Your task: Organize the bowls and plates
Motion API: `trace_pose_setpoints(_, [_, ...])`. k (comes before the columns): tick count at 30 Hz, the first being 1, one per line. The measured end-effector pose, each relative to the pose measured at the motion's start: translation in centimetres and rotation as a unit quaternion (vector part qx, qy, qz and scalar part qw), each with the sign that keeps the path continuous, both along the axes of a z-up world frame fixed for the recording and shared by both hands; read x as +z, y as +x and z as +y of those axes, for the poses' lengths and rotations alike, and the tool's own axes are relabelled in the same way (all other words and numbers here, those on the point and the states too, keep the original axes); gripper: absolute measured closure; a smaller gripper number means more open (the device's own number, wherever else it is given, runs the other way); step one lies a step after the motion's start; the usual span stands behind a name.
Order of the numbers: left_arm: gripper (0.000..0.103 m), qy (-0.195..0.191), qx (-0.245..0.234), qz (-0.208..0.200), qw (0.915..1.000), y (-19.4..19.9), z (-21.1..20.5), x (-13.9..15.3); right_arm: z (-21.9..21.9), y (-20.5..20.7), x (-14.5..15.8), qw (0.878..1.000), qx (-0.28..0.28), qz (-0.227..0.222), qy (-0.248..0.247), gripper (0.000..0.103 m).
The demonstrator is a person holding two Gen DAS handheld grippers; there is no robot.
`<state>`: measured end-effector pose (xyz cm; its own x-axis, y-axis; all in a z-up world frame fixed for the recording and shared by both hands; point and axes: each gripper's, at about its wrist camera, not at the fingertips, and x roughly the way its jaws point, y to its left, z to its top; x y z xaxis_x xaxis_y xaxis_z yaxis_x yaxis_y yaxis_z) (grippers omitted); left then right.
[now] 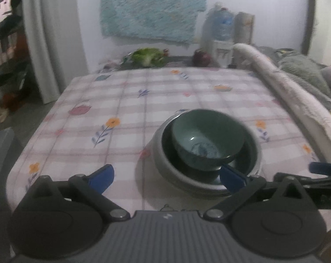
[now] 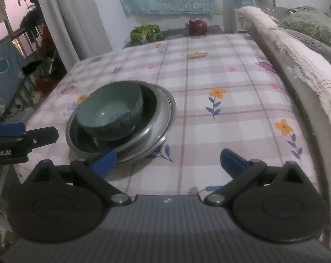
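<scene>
Stacked on the checked desk [image 2: 209, 118]: green bowl [image 2: 109, 107] in a steel plate [image 2: 163, 109]. At 6 o'clock, left gripper [image 1: 167, 176] and right gripper [image 2: 167, 162], fingers spread wide, empty.

bowl [image 1: 206, 139]: dark green, pale blue inside
plate [image 2: 163, 109]: silver
tablecloth [image 2: 209, 114]: pink plaid, orange flowers
fingertips [image 1: 101, 178]: blue

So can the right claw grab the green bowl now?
Probably yes. The right claw is wide open and empty, and the green bowl sits uncovered atop the stack, just ahead to its left.
</scene>
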<state>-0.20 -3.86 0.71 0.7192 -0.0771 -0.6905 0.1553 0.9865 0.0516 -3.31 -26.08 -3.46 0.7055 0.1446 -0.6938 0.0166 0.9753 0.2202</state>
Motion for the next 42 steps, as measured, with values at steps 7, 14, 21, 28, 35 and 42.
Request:
trace_pose_setpoints(7, [0.000,0.023,0.005,0.012,0.9996,-0.4,-0.4,-0.3,0.3,-0.3,0.4,0.999,-0.026,0.025,-0.017,0.001])
trace_pose_setpoints(14, [0.000,0.030,0.013,0.014,0.9993,-0.5,-0.3,0.0,0.4,-1.0,1.2,0.998,-0.052,0.023,-0.013,0.001])
trace_pose_setpoints(21, [0.000,0.026,0.017,0.029,0.9991,-0.4,0.1,0.1,1.2,-1.0,1.1,0.998,-0.054,0.035,-0.028,0.001])
trace_pose_setpoints(28, [0.000,0.023,0.020,0.044,0.9985,-0.2,0.3,-0.1,2.3,-0.9,1.2,0.998,-0.039,0.041,-0.036,0.001])
trace_pose_setpoints(35, [0.000,0.035,0.030,0.066,0.9968,0.1,0.2,-0.5,3.0,-0.8,1.2,0.998,-0.028,0.046,-0.043,0.001])
trace_pose_setpoints(42, [0.000,0.039,0.039,0.083,0.9950,0.2,0.6,-1.0,4.1,-0.7,0.8,0.997,-0.006,0.055,-0.050,0.001])
